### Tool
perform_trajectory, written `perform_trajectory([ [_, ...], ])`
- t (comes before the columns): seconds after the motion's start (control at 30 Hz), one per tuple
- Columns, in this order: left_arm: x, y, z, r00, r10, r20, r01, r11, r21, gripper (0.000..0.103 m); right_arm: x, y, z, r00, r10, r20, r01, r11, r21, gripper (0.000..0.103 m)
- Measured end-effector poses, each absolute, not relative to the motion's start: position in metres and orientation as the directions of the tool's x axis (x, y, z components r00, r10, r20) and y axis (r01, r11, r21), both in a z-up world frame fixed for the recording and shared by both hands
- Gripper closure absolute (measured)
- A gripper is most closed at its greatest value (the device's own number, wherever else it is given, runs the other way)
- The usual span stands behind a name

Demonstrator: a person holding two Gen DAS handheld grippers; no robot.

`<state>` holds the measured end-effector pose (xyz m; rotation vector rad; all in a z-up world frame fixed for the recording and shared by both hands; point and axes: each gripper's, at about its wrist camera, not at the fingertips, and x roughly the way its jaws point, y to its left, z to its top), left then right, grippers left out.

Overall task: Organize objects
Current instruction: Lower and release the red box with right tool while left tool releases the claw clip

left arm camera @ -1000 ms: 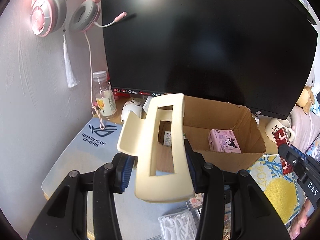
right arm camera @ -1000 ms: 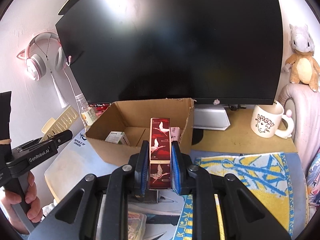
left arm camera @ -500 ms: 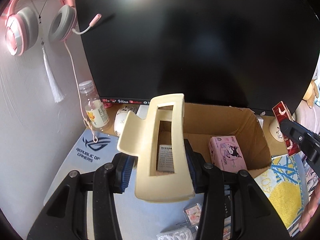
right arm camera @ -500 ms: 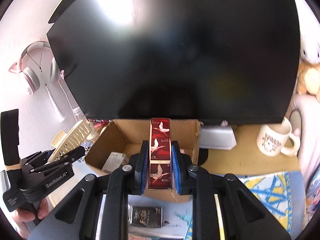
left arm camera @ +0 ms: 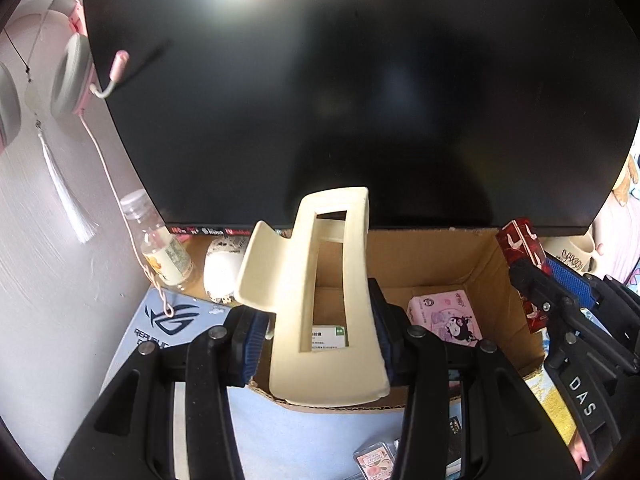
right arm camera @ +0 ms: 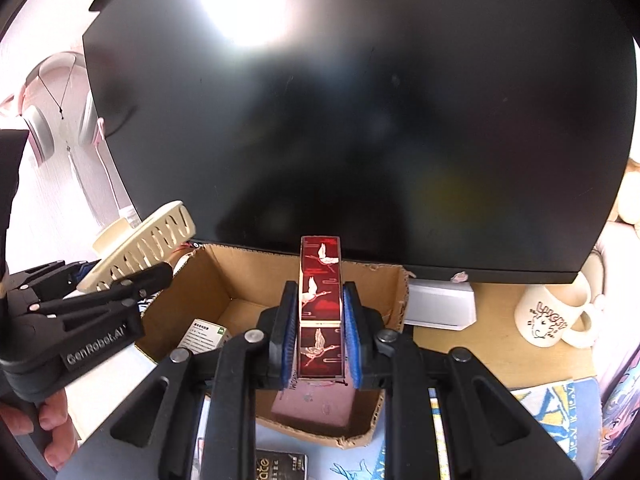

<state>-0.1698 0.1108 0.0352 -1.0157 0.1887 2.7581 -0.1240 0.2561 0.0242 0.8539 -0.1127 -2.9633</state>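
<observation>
My left gripper point(left arm camera: 316, 332) is shut on a large cream hair claw clip point(left arm camera: 320, 304) and holds it over the near left part of an open cardboard box point(left arm camera: 492, 264). My right gripper point(right arm camera: 320, 332) is shut on a red box with white cranes point(right arm camera: 320, 300), upright above the same cardboard box point(right arm camera: 236, 280). Inside lie a pink cartoon pack point(left arm camera: 444, 316) and a small white and green carton point(right arm camera: 202, 334). The clip point(right arm camera: 140, 242) and left gripper show at the left of the right wrist view; the red box point(left arm camera: 520, 244) shows at the right of the left wrist view.
A big black monitor point(right arm camera: 360, 120) stands right behind the box. A small bottle point(left arm camera: 160, 240) and pink headset point(left arm camera: 68, 76) are at the left. A white mug point(right arm camera: 552, 316) and a white block point(right arm camera: 440, 304) sit to the right. Small packets point(left arm camera: 376, 460) lie on the blue mat.
Both grippers have moved forward and over the cardboard box with their objects still held. The box and monitor now look much closer.
</observation>
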Motion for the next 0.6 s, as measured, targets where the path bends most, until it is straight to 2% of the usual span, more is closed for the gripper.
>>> perform_trajectory([
  [0.6,-0.186,0.115,0.002,-0.675,0.145,-0.723,-0.238,-0.971,0.027,0.059,-0.132,0.249,0.002,-0.834,-0.033,-0.550,0.023,-0.999,0.024,0.081],
])
